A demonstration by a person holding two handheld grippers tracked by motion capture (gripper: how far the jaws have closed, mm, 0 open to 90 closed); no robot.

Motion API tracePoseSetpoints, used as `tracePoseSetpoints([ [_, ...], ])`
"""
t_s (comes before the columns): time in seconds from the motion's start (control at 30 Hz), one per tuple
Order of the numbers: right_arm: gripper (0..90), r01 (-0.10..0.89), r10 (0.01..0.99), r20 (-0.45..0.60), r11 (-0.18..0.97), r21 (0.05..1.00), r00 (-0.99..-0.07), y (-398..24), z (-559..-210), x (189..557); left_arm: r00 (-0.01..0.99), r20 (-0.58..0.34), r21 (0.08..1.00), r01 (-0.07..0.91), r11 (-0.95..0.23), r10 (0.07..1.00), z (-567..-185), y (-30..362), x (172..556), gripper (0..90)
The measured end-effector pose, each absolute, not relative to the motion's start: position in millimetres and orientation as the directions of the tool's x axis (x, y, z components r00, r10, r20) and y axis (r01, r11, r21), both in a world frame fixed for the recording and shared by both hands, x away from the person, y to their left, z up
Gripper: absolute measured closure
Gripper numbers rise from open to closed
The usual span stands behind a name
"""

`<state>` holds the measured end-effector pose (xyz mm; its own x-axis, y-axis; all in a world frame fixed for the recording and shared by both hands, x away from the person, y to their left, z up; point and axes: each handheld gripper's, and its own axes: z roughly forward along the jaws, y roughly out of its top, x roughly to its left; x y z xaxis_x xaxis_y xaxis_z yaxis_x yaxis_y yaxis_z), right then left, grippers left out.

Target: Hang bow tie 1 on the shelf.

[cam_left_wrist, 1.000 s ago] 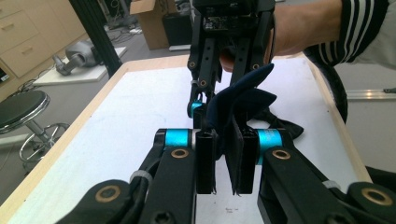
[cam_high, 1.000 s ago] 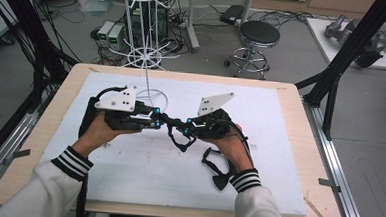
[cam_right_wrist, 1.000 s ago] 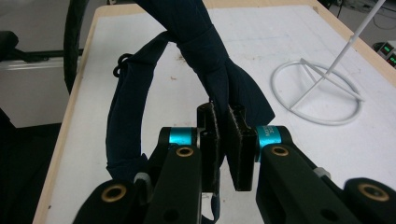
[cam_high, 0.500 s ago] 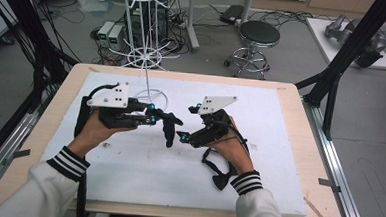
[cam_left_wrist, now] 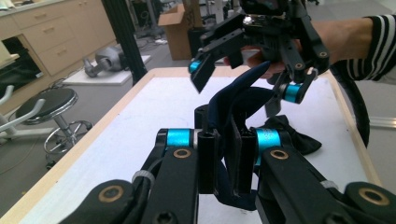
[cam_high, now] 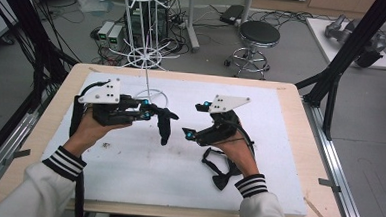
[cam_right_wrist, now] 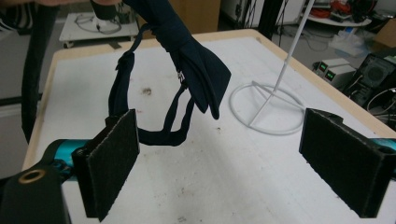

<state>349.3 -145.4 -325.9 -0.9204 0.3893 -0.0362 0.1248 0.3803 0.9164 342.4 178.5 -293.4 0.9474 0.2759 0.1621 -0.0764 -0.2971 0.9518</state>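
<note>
A dark navy bow tie [cam_high: 164, 124] with a thin strap hangs over the white board from my left gripper [cam_high: 153, 114], which is shut on it. In the left gripper view the jaws [cam_left_wrist: 224, 158] pinch the fabric [cam_left_wrist: 238, 100]. My right gripper [cam_high: 195, 120] stands to the right of the tie. Its jaws have just been opening and are now wide apart with nothing between them. In the right gripper view the bow tie [cam_right_wrist: 196, 60] and its strap loop [cam_right_wrist: 159, 126] dangle beyond the spread pads [cam_right_wrist: 114, 163].
A second dark bow tie [cam_high: 222, 172] lies on the white board [cam_high: 127, 170] by the right wrist. A white wire rack [cam_high: 147, 31] stands at the board's back edge on a ring base [cam_right_wrist: 266, 109]. A stool [cam_high: 257, 34] is on the floor behind.
The right gripper has let go of the bow tie, opened wide and drawn away to the right. The tie now hangs from the left gripper alone.
</note>
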Motion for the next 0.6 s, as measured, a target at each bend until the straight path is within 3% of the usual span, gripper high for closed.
tracePoseSetpoints([
  [0.6, 11.2, 0.122, 0.453, -0.019, 0.280, 0.952, -0.891, -176, -328, 337, 0.895, 0.146, 0.978, -0.065, -0.200, 0.422, -285, 218, 348, 83.7],
])
